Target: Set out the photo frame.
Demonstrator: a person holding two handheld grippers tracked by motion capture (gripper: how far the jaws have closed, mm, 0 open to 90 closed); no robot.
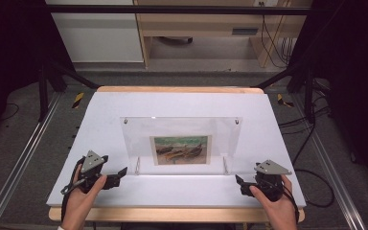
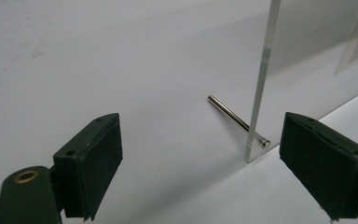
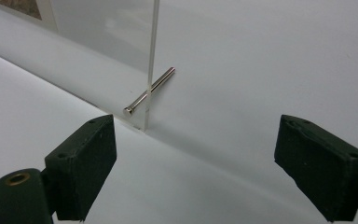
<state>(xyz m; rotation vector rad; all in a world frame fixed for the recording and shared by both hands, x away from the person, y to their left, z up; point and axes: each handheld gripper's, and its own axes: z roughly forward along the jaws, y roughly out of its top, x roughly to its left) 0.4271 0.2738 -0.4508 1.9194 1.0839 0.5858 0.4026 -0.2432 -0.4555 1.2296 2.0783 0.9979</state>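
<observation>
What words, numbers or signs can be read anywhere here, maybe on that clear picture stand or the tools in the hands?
None can be read.
Acrylic picture frame: bears no lettering; the print inside is a painting of boats with no legible caption.
Left gripper and right gripper: plain black jaws and grey plates, no markings.
Yellow-and-black hazard stripes on the floor: a warning pattern, no words.
Grey label on the far wooden bench: too small and blurred to read.

Left tool (image 1: 122, 171) and right tool (image 1: 237, 180) low, jaws wide apart, empty, pointing inward.
</observation>
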